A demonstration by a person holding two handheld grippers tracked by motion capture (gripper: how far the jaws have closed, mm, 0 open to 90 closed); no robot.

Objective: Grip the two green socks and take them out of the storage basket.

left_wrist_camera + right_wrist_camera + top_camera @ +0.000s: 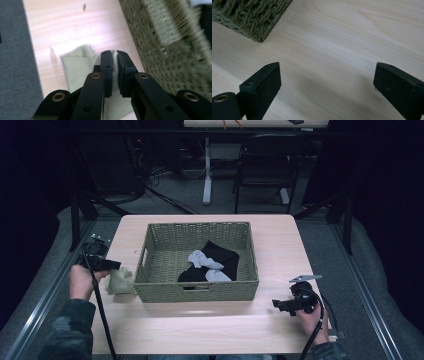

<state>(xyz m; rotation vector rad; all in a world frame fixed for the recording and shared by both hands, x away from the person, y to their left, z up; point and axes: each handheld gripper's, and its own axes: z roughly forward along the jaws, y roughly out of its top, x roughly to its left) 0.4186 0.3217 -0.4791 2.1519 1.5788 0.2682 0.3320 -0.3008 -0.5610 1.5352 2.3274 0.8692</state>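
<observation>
Left gripper (114, 53), at the table's (200, 325) left edge: jaws pinched onto a pale green sock (77, 67). Sock just beyond and beneath them, beside the wicker basket's (195, 292) left wall, long axis roughly along the gripper's line, free end pointing away. Inside the basket, right of that gripper: black socks (222, 255) and grey socks (205, 262). Right gripper (327, 82): jaws wide apart, over bare wood near the basket's corner.

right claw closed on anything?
No: in the right gripper view the right claw stands wide open over bare table, with nothing between its jaws.
</observation>
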